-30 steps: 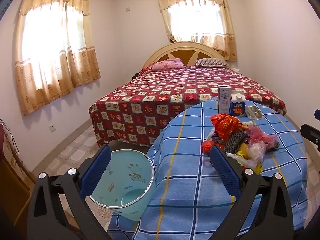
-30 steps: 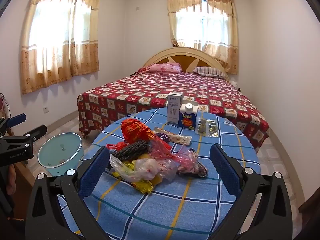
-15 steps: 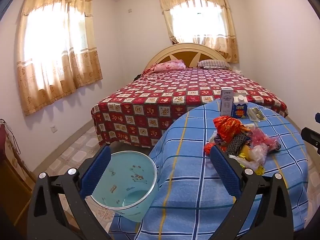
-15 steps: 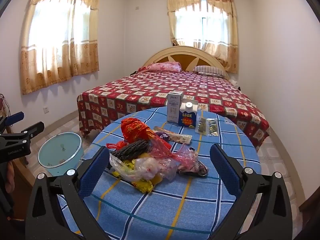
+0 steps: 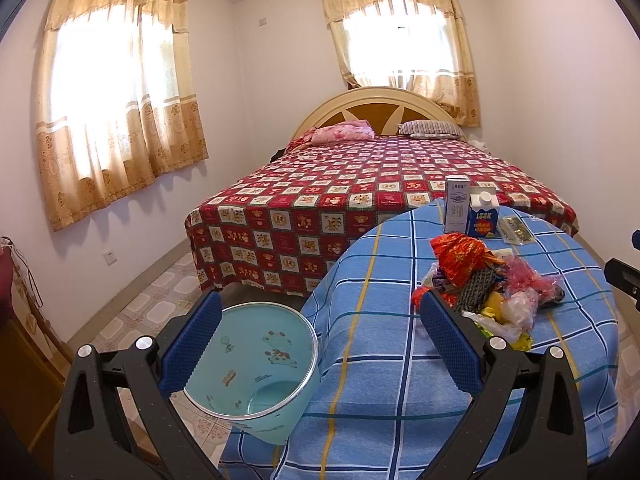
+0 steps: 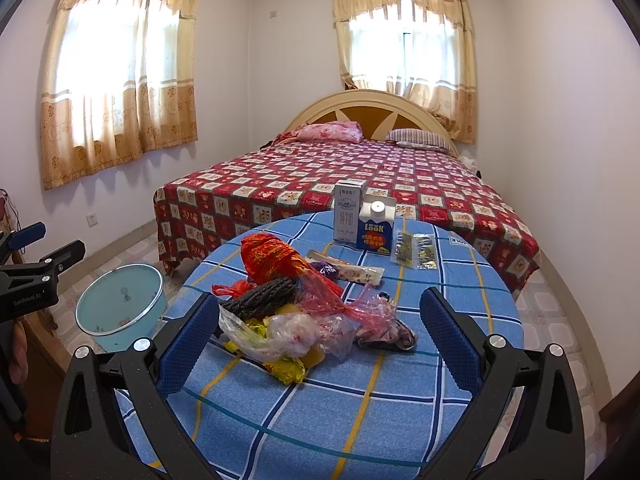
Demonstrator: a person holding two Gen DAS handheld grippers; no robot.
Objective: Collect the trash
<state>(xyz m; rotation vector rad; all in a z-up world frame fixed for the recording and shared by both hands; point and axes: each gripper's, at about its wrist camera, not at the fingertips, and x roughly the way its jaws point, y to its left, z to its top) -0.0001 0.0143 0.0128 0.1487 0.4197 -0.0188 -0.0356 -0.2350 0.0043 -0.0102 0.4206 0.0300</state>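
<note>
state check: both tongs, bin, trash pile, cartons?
left tongs: open, holding nothing
right tongs: open, holding nothing
bin: upright on floor beside table, looks empty
trash pile: heaped on table, untouched
two cartons: upright, side by side

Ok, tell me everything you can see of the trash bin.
The trash bin is a round, pale turquoise pail that looks like plastic, with a shiny metallic rim and small cartoon prints showing on the inside wall. It stands upright and open on the tiled floor, beside the table. It looks empty. Neither gripper touches it.
</note>
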